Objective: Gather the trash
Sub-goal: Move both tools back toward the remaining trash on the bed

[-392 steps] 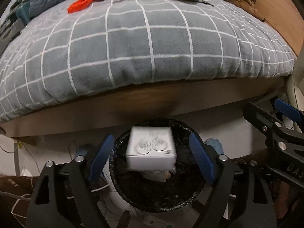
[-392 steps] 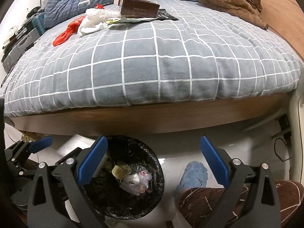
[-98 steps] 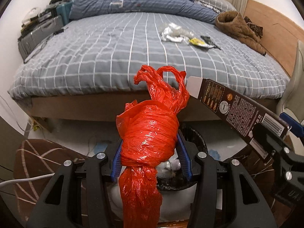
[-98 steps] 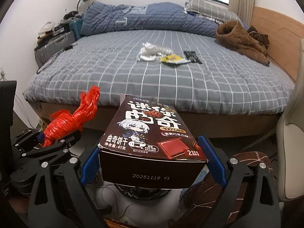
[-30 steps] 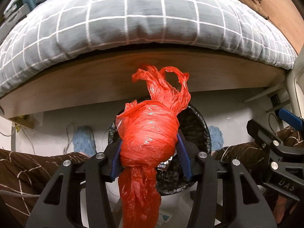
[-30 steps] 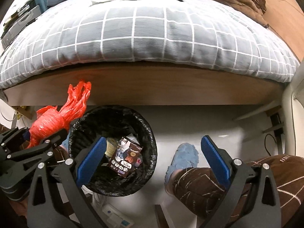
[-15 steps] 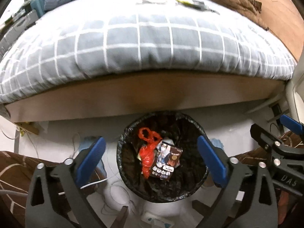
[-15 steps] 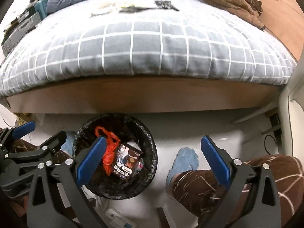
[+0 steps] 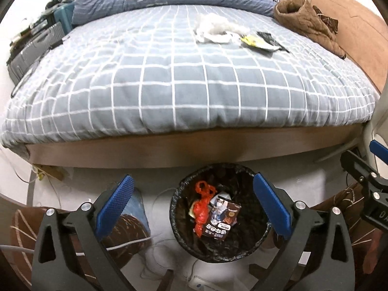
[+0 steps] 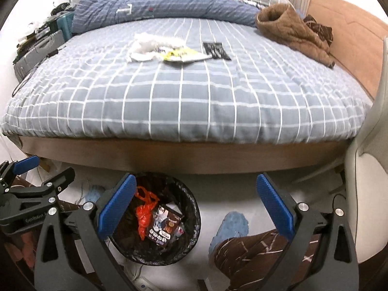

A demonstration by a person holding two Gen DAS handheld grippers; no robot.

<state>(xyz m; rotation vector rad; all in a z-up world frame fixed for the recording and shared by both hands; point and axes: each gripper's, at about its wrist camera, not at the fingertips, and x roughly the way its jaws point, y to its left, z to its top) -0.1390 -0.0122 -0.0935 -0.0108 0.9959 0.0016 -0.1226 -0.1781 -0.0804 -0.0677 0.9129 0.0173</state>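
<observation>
Both grippers stood wide with nothing between their blue pads. The left gripper (image 9: 192,205) hung over the bin (image 9: 260,237), and the right gripper (image 10: 196,206) hung just beside it, its left finger (image 10: 117,202) crossing the bin's rim in the right wrist view.

The bin, lined with a black bag, sat on the pale floor close to the foot of the bed (image 9: 194,143). Inside it lay a red bag (image 9: 202,206), twisted and knotted, touching a dark snack box (image 9: 222,220) that rested tilted beside it.

More trash lay on the checked bedspread, well apart from the bin: a crumpled white bag (image 10: 150,44), a yellow wrapper (image 10: 179,54) just beside it and a black wrapper (image 10: 215,49) near that. A brown jacket (image 10: 291,30) was heaped toward the wooden headboard side, and a blue duvet (image 10: 155,7) was bunched at the far end. A grey suitcase (image 9: 31,51) stood along the bed's left side.

A blue slipper (image 10: 234,225) and a brown trouser leg (image 10: 254,254) showed on the floor right of the bin.
</observation>
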